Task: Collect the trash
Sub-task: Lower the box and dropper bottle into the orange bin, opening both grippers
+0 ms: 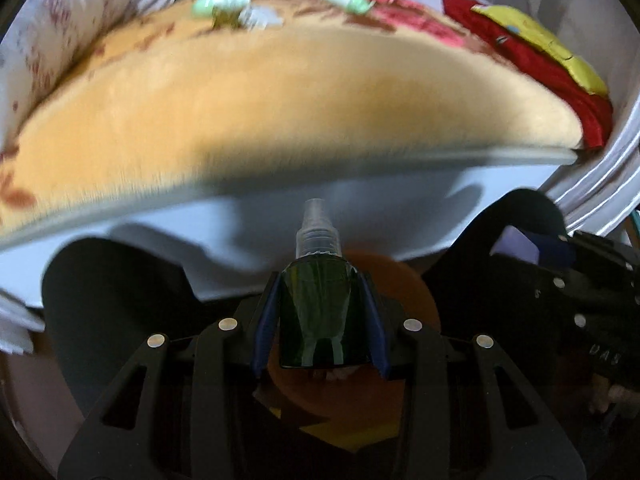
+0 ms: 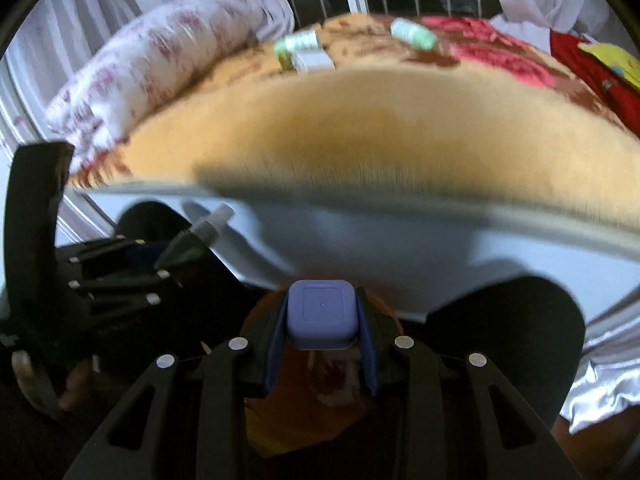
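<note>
A: Both tongs are loaded. The left tongs [image 1: 322, 320] are clamped on a dark green bottle [image 1: 323, 312] with a clear nozzle; the right tongs [image 2: 322, 340] are clamped on a small lavender square case [image 2: 322, 320].

B: Risks?

A: The bottle looks slick and tapered, so a loose squeeze could let it slide forward and drop. More trash lies well apart on the bed [image 1: 304, 92]: two pale green tubes [image 2: 414, 36] and a wrapper near the far edge. With both tongs full, reaching for them would likely knock something loose.
</note>
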### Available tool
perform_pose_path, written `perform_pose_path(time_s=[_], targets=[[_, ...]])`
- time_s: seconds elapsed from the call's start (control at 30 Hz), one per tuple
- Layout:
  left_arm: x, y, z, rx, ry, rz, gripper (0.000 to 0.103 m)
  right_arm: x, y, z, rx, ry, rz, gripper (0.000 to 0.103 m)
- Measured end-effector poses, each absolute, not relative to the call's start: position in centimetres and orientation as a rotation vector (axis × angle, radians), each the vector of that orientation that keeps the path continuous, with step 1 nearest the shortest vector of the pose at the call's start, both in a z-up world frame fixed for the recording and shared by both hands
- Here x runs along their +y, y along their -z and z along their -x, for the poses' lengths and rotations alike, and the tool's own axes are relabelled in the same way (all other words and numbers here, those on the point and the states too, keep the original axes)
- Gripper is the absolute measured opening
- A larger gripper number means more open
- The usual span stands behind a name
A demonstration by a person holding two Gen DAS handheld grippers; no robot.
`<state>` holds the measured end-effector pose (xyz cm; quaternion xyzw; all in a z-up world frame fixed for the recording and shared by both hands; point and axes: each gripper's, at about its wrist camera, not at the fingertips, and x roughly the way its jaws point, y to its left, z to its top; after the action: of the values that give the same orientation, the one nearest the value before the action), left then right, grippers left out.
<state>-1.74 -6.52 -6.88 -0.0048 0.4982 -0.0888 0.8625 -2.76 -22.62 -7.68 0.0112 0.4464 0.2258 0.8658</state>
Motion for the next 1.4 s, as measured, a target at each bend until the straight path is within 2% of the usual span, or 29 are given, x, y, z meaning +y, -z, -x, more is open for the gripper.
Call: perform_pose_path(time_s=[0.43, 0.77, 0.8, 0.83, 0.87, 0.9, 1.4], targets=[[-6.5, 12.6, 0.4, 1.225, 0.174, 0.039, 0.038, -20.8, 11.7, 1.5, 1.089, -0.455, -0.019, 0.032], [-6.4, 14.2, -0.1, 1.281, 0.179, 0.053, 0.038, -20.7, 13.2, 0.8, 1.143, -0.459, -0.026, 0.033], [-6.7, 14.3, -0.2, 1.283, 0.177, 0.049, 0.045, -20.9, 13.3, 0.7, 1.148, -0.456, -0.026, 0.033], [-6.8, 14.4, -0.2, 1.290, 0.169, 0.038, 0.051, -20.9, 13.4, 0.7, 1.152, -0.453, -0.029, 0.043], [-6.9, 14.4, -0.2, 1.290, 0.157, 0.027, 0.065, -21.1, 13.4, 0.6, 1.152, -0.451, -0.032, 0.050], [-6.9, 14.3, -0.2, 1.285, 0.154, 0.026, 0.069, -21.2, 13.3, 0.7, 1.145, -0.445, -0.037, 0.050], [-5.7, 12.8, 0.1, 1.283, 0.149, 0.070, 0.070, -24.2, 11.9, 1.6, 1.082, -0.406, -0.127, 0.052]])
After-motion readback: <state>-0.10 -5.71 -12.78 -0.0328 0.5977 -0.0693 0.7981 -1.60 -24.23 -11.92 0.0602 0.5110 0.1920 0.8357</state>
